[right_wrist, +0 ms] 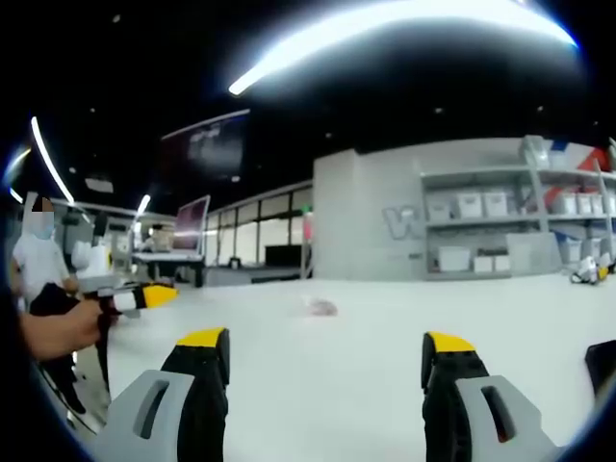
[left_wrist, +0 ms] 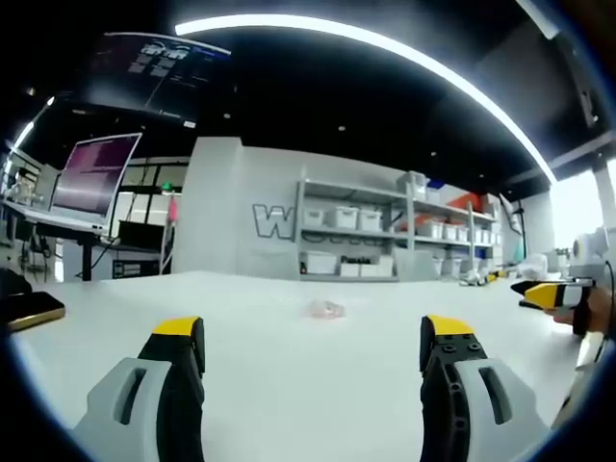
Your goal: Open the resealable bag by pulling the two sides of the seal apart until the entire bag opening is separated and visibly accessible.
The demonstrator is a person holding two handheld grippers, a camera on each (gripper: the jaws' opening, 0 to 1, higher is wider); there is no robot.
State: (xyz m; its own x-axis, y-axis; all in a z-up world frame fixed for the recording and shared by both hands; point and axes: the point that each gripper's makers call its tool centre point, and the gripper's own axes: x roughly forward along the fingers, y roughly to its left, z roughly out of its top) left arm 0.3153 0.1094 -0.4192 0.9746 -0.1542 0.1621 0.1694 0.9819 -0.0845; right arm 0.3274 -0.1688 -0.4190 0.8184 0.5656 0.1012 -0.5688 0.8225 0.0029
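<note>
Both grippers (left_wrist: 313,351) (right_wrist: 325,361) gape empty, bag (left_wrist: 326,309) well beyond.

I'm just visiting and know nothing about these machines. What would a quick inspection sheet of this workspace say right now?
Surface: white table, mostly bare.
Job's things: resealable bag, small and clear, lying far out on the table, also in the right gripper view; too small to tell whether its seal is open.
Clutter: dark flat object at the table's edge; small yellow items farther off.
Grippers: left claw open, holding nothing; right claw open, holding nothing; both short of the bag.
Cables: nothing seen.
Surroundings: shelves with white bins, a monitor, long ceiling lights, a person standing at the side.
</note>
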